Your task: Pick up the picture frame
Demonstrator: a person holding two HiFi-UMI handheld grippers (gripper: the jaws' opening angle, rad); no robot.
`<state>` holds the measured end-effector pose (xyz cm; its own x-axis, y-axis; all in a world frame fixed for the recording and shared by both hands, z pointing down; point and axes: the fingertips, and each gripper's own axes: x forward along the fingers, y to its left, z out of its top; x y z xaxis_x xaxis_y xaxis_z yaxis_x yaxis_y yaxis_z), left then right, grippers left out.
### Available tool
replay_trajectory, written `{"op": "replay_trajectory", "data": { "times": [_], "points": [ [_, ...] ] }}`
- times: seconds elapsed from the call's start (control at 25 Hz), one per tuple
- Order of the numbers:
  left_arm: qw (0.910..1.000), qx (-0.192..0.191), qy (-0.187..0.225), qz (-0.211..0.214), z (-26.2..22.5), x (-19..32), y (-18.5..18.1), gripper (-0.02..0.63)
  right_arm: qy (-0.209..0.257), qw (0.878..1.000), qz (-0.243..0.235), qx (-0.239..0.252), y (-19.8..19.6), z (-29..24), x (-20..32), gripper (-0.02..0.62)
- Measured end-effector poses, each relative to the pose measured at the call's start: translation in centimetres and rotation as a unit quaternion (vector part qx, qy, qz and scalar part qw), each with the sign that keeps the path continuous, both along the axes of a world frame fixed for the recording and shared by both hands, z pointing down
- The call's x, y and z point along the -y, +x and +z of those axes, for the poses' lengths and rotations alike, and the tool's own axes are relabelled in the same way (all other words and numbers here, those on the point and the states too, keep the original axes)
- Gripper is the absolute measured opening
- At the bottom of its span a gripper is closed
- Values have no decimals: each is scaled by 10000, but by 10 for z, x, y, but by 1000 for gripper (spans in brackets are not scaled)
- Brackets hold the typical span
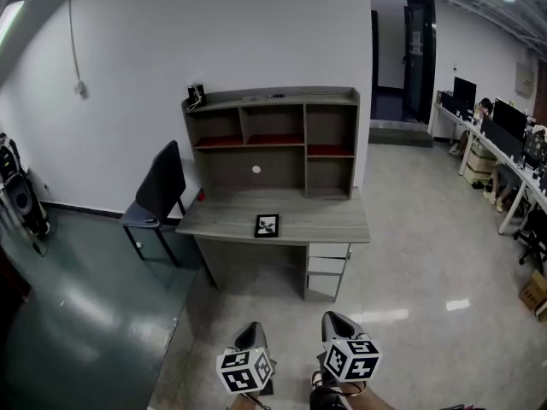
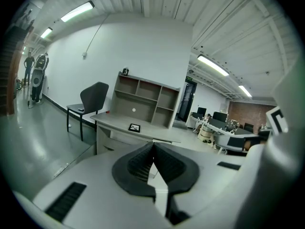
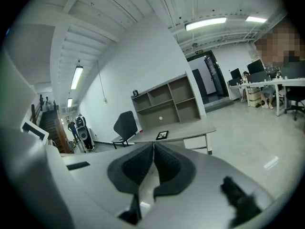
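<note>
Desk (image 1: pixel 325 216) with shelf hutch: set against the white wall, well apart from both grippers. Left gripper (image 1: pixel 250 330) and right gripper (image 1: pixel 335 321): held low, side by side, jaws clenched on nothing. Picture frame (image 1: pixel 267 225): laid flat on the desktop, straight ahead of the jaws, nearly square so no long axis readable. Judged slightly nearer the left gripper's line.

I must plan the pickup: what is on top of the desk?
A picture frame lies flat on the desk, before a shelf unit standing at its back. The desk surface under both is covered.
</note>
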<state>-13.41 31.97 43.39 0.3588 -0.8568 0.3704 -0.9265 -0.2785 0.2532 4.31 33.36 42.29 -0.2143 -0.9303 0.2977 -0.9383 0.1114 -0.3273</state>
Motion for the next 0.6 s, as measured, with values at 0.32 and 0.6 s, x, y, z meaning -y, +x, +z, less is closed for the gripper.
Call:
{"op": "replay_trajectory", "data": {
  "times": [0.32,0.6],
  "points": [
    [10000,-29,19,18,2,35,19,14,-53,9999,-82,140,11,6,39,32],
    [9999,-99,-9,-68,6,83,34,14,-52,9996,-250,116,21,5,90,32]
  ]
}}
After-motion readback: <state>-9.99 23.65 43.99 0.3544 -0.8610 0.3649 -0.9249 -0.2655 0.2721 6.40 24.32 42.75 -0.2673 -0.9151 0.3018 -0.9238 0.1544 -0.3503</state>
